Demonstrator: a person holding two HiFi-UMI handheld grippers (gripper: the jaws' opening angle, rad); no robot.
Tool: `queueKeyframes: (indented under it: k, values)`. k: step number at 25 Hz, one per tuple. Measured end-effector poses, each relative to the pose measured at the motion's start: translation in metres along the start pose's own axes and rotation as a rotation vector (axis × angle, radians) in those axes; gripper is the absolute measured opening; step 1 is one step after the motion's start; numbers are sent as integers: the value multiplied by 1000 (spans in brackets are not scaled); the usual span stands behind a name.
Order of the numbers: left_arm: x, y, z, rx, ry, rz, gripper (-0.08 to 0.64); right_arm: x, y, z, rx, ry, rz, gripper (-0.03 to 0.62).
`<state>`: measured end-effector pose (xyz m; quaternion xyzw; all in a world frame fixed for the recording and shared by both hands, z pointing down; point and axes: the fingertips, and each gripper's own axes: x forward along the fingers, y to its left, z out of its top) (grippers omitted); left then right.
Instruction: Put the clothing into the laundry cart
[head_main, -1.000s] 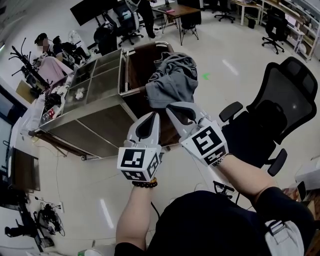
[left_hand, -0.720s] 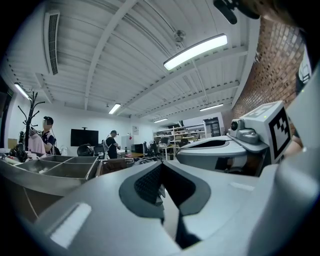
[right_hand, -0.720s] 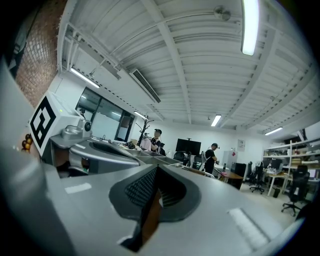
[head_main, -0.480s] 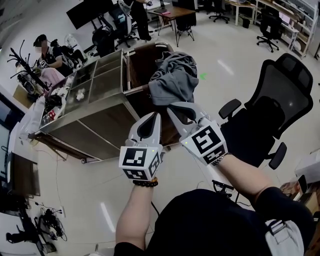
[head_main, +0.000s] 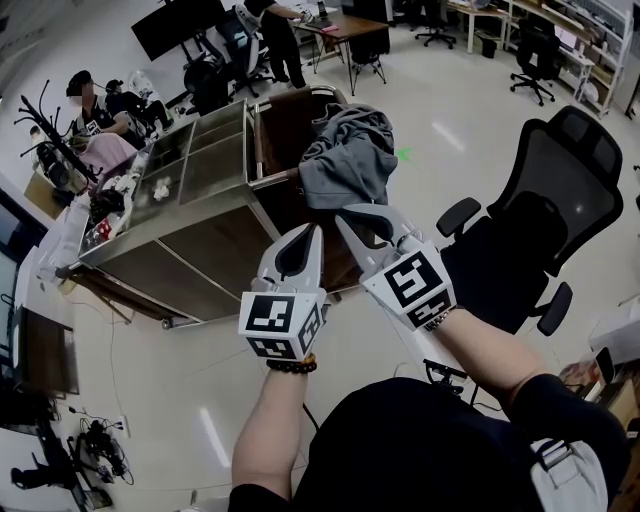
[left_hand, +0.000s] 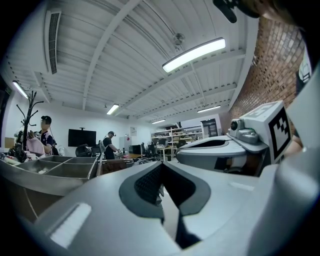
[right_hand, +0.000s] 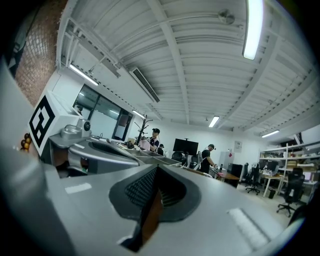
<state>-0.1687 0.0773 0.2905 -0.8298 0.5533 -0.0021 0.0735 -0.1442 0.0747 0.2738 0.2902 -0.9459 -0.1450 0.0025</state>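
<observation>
A grey garment lies draped over the rim of the metal laundry cart, part of it hanging into the brown bin. In the head view my two grippers are held level, side by side, just in front of the cart. The left gripper is shut with nothing in it. The right gripper is also shut and empty, its tip just below the garment's lower edge; whether it touches the cloth I cannot tell. No cloth shows between the jaws in the left gripper view or the right gripper view.
The cart's steel trays hold small items on its left side. A black office chair stands close on the right. People sit at the far left and one stands by a desk at the back. Cables lie on the floor.
Both grippers stay shut and side by side, and the garment lies on the cart's rim as before. The view has shifted a little.
</observation>
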Motion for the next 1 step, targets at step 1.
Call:
queueKeyframes:
  k: [1]
  values:
    - [-2, 0, 0, 0, -1, 0, 3, -1, 2, 0, -1, 1, -1, 0]
